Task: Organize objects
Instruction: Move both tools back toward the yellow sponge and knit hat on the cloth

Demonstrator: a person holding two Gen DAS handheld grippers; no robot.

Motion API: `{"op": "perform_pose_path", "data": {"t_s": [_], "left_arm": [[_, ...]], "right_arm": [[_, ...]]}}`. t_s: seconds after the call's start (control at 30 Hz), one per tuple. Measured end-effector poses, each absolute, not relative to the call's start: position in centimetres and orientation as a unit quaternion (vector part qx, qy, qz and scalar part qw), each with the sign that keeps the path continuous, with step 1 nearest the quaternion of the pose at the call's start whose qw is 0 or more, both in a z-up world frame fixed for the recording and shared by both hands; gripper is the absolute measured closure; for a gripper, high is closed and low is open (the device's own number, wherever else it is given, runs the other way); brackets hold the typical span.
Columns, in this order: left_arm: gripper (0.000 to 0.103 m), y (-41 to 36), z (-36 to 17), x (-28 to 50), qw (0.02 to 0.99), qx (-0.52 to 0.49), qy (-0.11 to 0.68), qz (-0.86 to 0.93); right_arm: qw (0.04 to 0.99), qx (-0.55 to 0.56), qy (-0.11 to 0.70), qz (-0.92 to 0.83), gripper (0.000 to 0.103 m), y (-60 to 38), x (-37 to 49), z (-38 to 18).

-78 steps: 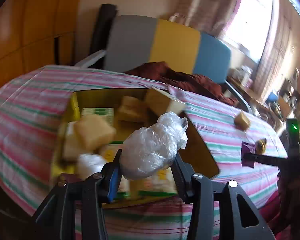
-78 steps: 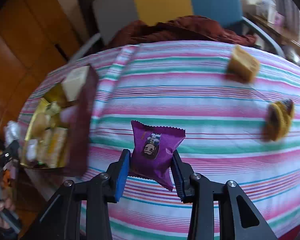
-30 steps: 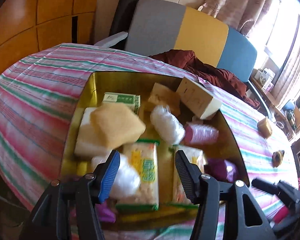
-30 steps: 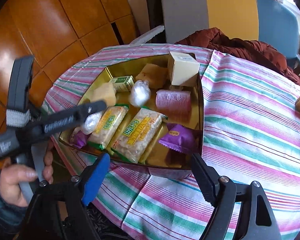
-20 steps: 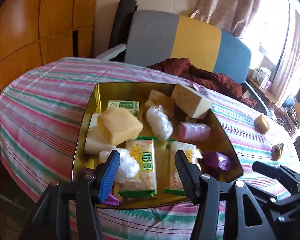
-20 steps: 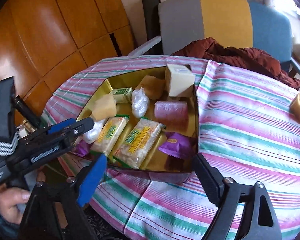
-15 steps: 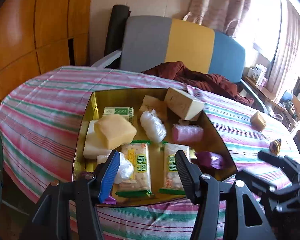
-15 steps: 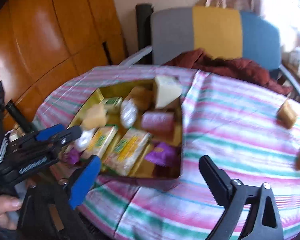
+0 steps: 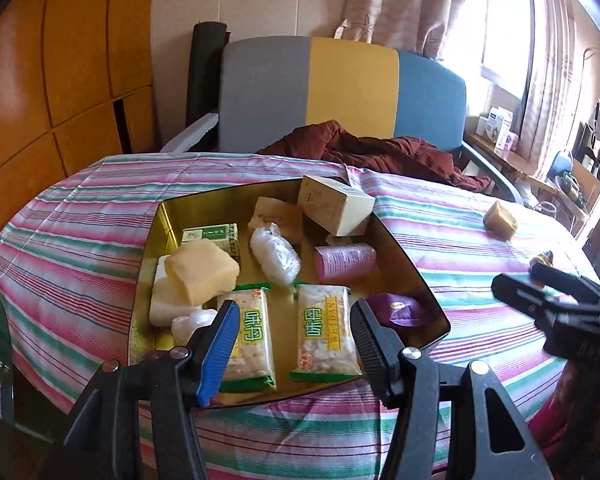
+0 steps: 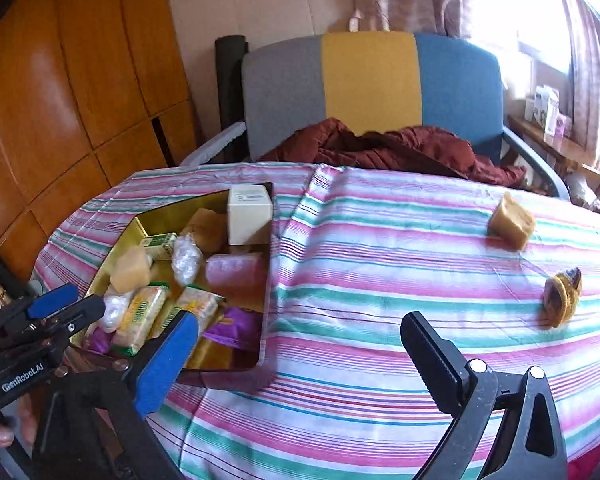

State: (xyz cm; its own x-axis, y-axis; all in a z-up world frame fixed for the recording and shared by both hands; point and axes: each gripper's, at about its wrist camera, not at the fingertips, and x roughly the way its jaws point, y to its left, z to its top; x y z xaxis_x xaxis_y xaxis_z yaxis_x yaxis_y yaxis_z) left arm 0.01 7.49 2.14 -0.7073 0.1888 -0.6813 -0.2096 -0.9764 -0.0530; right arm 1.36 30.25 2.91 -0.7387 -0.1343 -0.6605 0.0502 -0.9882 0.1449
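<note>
A gold tin box [image 9: 156,240] sits on the striped tablecloth, holding snacks: two rice cracker packs [image 9: 252,332], a clear wrapped bundle [image 9: 274,254], a pink roll [image 9: 344,260], a white carton [image 9: 336,204] and a purple packet [image 9: 400,310]. My left gripper [image 9: 294,304] hovers open above the box's near side with nothing between its fingers. My right gripper [image 10: 300,320] stands wide open and empty over the cloth, just right of the box [image 10: 266,280]. A tan cake block [image 10: 512,220] and a small brown pastry [image 10: 562,300] lie loose on the table's right side.
Behind the table stands a chair [image 9: 340,92] with a grey, yellow and blue back and a maroon garment [image 9: 380,152] on its seat. Orange wood panels line the left wall. A cluttered shelf runs under the window at the right.
The wrapped bundle and the purple packet, held earlier, now lie in the box. Both grippers have drawn back and up. The right one has opened wider and swung right over the cloth.
</note>
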Motion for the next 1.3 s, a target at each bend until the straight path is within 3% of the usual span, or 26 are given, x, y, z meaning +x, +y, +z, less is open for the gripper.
{"op": "perform_pose_path", "data": {"t_s": [0.63,0.8,0.9,1.0,1.3], "left_arm": [[0.045,11.9,2.9,0.0,0.131,-0.368,0.059,0.919],[0.045,13.9,3.2,-0.1,0.148,-0.366,0.072,0.916],[0.045,15.3,3.0,-0.6,0.159,-0.374,0.083,0.91],[0.045,16.5,2.8,-1.1,0.166,-0.382,0.089,0.905],[0.045,21.2,2.1,-2.0,0.201,-0.392,0.124,0.889]], "right_arm": [[-0.1,0.365,-0.104,-0.92,0.001,47.4,-0.7,5.6],[-0.17,0.35,-0.136,-0.911,0.001,54.2,-0.9,4.5],[-0.21,0.365,-0.199,-0.885,0.001,58.3,-0.3,2.1],[-0.221,0.35,-0.278,-0.867,0.001,60.9,0.8,1.7],[-0.21,0.371,-0.27,-0.863,0.001,60.4,0.2,1.1]]}}
